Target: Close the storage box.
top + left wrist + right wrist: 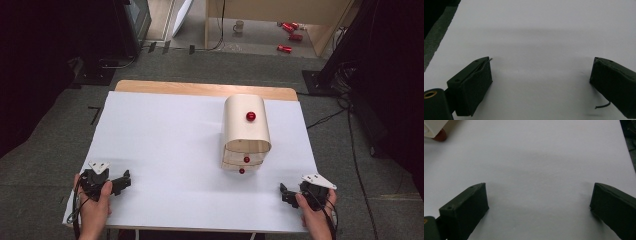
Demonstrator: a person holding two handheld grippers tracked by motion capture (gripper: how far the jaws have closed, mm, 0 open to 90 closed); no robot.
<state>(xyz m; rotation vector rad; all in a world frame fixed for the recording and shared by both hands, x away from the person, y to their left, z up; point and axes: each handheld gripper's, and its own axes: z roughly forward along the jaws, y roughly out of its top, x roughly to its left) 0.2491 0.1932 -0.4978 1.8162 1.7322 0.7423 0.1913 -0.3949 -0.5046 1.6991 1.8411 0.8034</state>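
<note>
A small cream wooden cabinet (246,131) with a rounded top stands on the white table (165,145), right of centre. Red round knobs mark it: one on the top (251,116), one on a drawer front (246,159), one at the bottom drawer (242,171). My left gripper (126,181) rests at the near left edge, held by a hand, jaws open and nothing between them (541,77). My right gripper (283,192) sits at the near right, open too (539,200). A corner of the cabinet with a red knob (440,135) shows at the top left of the right gripper view.
Beyond the table lies grey carpet with cables, a wooden frame, a mug (238,26) and red cans (289,30) on the floor. Dark equipment (115,30) stands at the back left and black drapes at both sides.
</note>
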